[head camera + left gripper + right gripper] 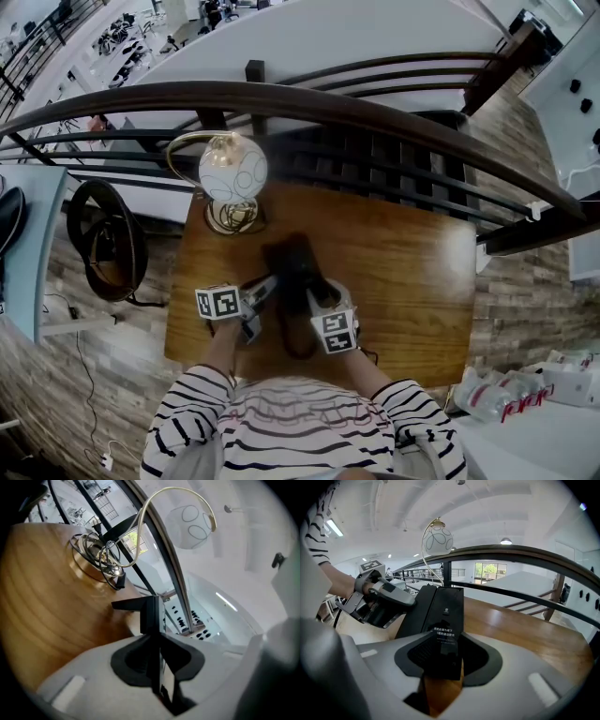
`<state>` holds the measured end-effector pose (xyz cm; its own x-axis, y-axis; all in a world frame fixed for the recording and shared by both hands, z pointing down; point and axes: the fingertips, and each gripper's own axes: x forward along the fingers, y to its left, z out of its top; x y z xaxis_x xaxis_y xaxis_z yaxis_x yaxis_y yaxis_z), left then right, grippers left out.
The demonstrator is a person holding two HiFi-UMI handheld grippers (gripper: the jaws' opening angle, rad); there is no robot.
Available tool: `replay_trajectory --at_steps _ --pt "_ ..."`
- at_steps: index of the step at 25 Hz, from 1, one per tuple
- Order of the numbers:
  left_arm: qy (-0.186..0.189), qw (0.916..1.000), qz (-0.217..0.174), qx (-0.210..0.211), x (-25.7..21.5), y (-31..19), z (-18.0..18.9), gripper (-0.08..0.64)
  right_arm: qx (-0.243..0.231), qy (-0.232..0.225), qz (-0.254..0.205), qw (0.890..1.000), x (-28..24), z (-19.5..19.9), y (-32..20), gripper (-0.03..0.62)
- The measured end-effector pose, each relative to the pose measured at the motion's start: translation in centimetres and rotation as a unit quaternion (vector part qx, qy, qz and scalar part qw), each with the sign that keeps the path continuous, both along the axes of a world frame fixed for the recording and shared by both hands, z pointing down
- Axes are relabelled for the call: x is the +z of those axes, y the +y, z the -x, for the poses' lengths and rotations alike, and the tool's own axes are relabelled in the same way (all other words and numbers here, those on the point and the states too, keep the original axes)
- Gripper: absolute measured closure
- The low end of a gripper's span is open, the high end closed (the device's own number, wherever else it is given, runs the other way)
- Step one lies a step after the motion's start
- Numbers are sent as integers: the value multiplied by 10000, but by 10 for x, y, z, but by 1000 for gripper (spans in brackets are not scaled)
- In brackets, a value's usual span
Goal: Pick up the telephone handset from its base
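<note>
Black handset [449, 604] sits clamped in right gripper [446, 637]; better lift straight, closed left gripper [152, 616] holding the base [414, 616] down.

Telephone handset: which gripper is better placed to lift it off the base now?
Right. The telephone handset sits between the fingers of the right gripper; the left gripper has its fingers together, empty, aimed toward the lamp base.

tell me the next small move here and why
Probably open the left claw and bring it around the handset. That claw is shut and empty beside the phone's darker left part, which looks like the handset, while the right claw looks closed on the labelled near edge of the base, steadying it.
</note>
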<state>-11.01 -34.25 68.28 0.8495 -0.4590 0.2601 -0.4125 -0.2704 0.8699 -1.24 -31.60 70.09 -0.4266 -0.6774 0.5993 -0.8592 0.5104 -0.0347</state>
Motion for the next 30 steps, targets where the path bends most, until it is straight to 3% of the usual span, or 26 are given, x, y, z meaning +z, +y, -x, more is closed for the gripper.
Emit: replay_trajectory --at_steps 6,12,30 --pt "-438 9980 -434 98 -5 1 -2 500 16 -39 63 10000 -1 0 -1 442" --pt "-110 9934 -970 604 -35 3 -17 506 -12 115 -106 9999 1 2 -2 440" --pt "-99 9894 -1433 230 -90 15 -3 503 -58 -10 89 9999 1 1 5 442"
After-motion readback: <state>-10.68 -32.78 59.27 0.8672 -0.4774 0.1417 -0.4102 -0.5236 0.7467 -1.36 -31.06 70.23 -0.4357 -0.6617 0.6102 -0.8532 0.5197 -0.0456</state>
